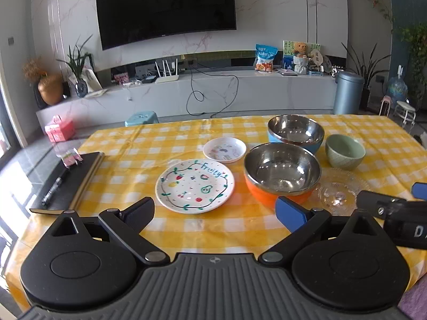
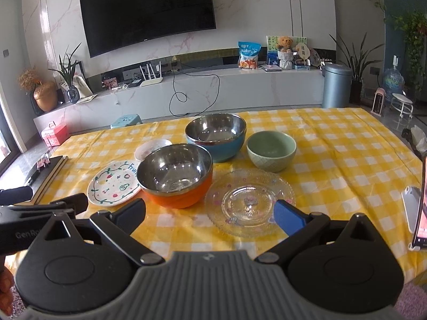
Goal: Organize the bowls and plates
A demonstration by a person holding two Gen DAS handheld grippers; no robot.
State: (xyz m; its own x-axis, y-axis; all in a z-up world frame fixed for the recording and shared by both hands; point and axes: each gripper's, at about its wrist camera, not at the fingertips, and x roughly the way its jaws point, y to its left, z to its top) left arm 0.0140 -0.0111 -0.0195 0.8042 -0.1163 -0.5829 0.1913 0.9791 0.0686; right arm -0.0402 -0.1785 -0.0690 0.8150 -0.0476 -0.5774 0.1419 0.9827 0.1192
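Note:
On the yellow checked tablecloth (image 1: 128, 144) lie a white "fruity" plate (image 1: 194, 185) (image 2: 114, 184), a small white saucer (image 1: 224, 149) (image 2: 152, 148), an orange steel-lined bowl (image 1: 281, 172) (image 2: 176, 176), a blue steel-lined bowl (image 1: 295, 132) (image 2: 216, 136), a green bowl (image 1: 344, 151) (image 2: 271, 150) and a clear glass plate (image 1: 339, 189) (image 2: 249, 201). My left gripper (image 1: 216, 213) is open, hovering just short of the fruity plate. My right gripper (image 2: 210, 216) is open over the near edge of the glass plate and holds nothing.
A black notebook (image 1: 68, 181) with a pen (image 1: 54, 188) lies at the table's left edge. A phone (image 2: 420, 208) stands at the right edge. Beyond the table are a TV cabinet (image 1: 213, 90), a grey bin (image 1: 348, 92) and a blue stool (image 1: 141, 118).

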